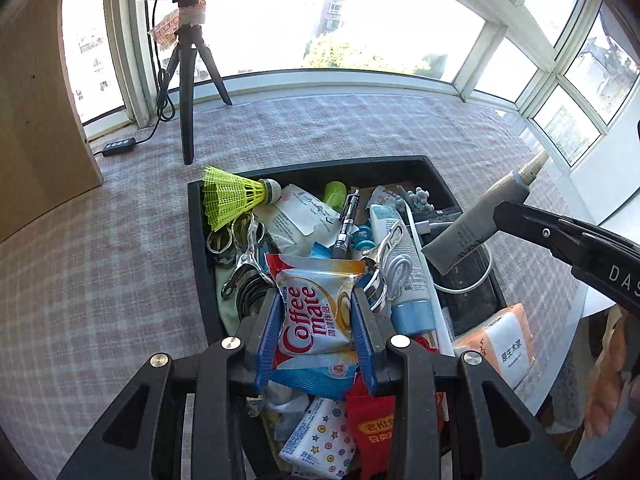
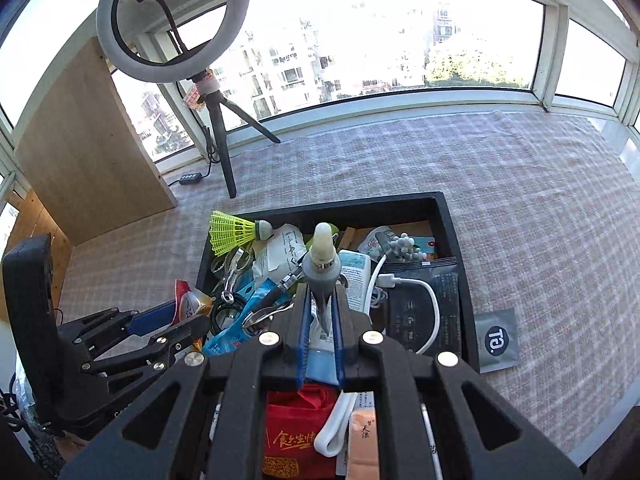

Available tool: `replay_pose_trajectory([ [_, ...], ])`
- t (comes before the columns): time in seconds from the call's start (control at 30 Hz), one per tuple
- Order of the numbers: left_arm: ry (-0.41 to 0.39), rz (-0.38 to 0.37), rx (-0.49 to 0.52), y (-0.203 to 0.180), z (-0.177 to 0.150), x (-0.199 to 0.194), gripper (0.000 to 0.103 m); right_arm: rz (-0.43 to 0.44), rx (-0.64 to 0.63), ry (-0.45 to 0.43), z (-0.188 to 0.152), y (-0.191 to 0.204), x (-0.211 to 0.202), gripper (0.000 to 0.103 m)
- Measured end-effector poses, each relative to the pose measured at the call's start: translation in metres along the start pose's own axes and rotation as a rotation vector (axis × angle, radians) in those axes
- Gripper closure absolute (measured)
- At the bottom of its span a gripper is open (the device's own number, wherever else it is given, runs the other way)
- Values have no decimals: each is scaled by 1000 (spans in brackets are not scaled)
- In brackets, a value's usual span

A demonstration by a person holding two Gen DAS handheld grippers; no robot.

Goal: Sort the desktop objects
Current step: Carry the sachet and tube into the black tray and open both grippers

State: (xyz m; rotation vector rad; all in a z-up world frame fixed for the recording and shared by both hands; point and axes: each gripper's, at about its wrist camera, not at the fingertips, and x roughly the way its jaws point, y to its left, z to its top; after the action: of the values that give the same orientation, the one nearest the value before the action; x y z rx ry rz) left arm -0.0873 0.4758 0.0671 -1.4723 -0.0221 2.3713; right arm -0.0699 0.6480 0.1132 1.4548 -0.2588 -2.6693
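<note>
A black tray (image 1: 320, 163) heaped with small items sits on the checked cloth. Above its near end, my left gripper (image 1: 316, 300) is shut on a Coffee mate sachet (image 1: 312, 308), its blue pads pressing both sides. My right gripper (image 2: 321, 296) is shut on the flat end of a grey tube (image 2: 320, 272), whose cream cap points away over the tray (image 2: 340, 200). From the left wrist view the grey tube (image 1: 476, 220) hangs at the right in my right gripper (image 1: 498, 216). The right wrist view shows my left gripper (image 2: 192, 314) at the left with the sachet (image 2: 190, 302).
A yellow shuttlecock (image 1: 232, 198) leans on the tray's far left corner. A ring light on a tripod (image 2: 220, 136) and a wooden panel (image 2: 92, 148) stand at the far left. A grey sachet (image 2: 496, 340) lies right of the tray. An orange tissue pack (image 1: 504, 340) lies near the tray's right.
</note>
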Motion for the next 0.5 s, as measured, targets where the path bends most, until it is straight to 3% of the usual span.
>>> replay_pose_trajectory([
  [0.33, 18, 1, 8, -27, 6, 10, 61, -35, -24, 31, -1, -23, 4, 90],
  [0.5, 20, 9, 1, -29, 8, 10, 58, -14, -15, 34, 4, -28, 4, 81],
])
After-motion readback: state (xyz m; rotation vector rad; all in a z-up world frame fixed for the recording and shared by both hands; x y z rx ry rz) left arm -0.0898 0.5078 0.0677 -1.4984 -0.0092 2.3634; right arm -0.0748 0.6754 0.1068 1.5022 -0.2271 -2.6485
